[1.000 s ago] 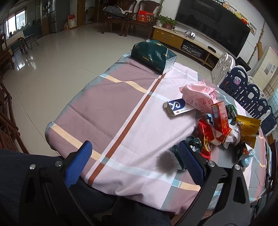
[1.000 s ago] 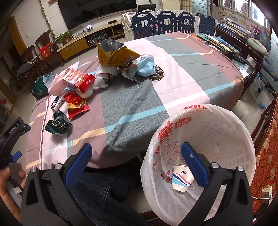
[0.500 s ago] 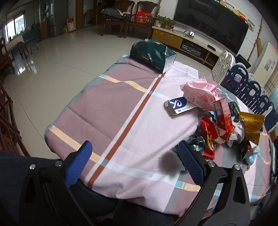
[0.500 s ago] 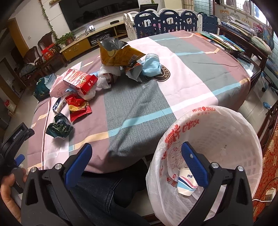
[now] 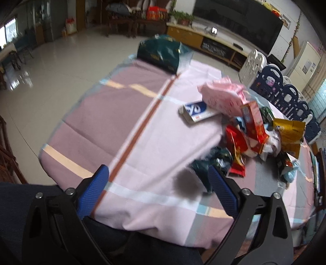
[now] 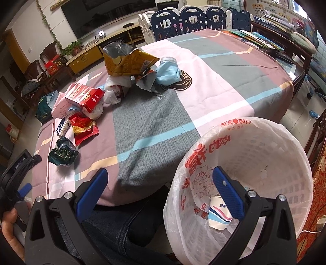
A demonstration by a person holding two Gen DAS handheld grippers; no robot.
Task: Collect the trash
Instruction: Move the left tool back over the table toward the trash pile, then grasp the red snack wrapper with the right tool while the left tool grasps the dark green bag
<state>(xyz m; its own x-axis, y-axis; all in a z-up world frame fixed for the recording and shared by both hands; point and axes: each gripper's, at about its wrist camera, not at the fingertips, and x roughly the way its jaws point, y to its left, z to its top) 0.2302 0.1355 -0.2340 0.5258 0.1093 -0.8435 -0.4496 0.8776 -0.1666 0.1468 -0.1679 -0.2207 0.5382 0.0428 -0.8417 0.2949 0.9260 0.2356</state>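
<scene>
Trash lies in a heap on the table: a dark green crumpled wrapper, a red wrapper, a red box, a blue-and-white box, a pink pack, a gold bag and a blue mask. A white bin with a liner holds a paper cup. My left gripper is open and empty above the table's near edge, its right finger beside the green wrapper. My right gripper is open and empty over the bin's rim.
The table wears a striped pink, grey and mauve cloth. A dark green bag stands at its far end. Books lie on a side table. Blue-and-white fence panels and a TV cabinet stand behind. My lap is under both grippers.
The left gripper has moved forward and right over the table edge, closer to the green wrapper. The right gripper has risen slightly over the bin. Both stay open.
</scene>
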